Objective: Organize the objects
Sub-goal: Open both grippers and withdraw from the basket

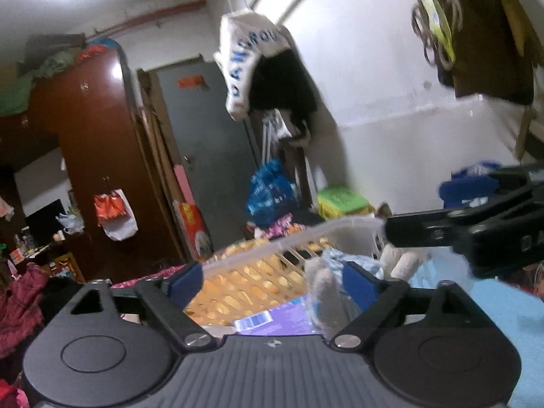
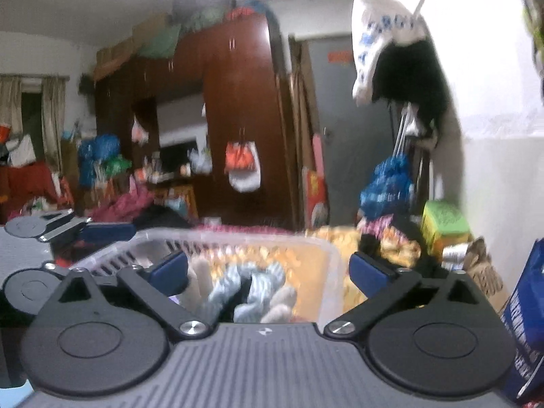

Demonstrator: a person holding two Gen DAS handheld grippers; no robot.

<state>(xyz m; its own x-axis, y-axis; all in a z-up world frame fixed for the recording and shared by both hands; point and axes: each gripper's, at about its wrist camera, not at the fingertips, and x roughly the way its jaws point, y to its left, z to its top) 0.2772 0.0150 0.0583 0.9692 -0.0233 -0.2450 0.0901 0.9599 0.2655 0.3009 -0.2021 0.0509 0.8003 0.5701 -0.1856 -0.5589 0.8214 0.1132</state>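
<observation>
A clear slatted basket (image 2: 217, 248) is seen on the bed — socks (image 2: 251, 289) are piled inside it. The right gripper (image 2: 268, 273) is held spread, empty, over the socks. The left gripper (image 1: 272, 284) is likewise parted at the basket's rim — nothing gripped.

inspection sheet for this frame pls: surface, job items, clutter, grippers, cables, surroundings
Surface: bed with light blue sheet and orange patterned cover.
Job's things: clear plastic basket holding striped blue socks and grey socks; purple packet in front of the left gripper.
Clutter: green box, blue plastic bag, red-pink clothes.
Grippers: left gripper open, straddling the basket rim; right gripper open, straddling the basket's right wall; views blurred, contact unclear.
Cables: nothing seen.
Surroundings: brown wardrobe, grey door, white bag with blue letters hanging over a black garment.
</observation>
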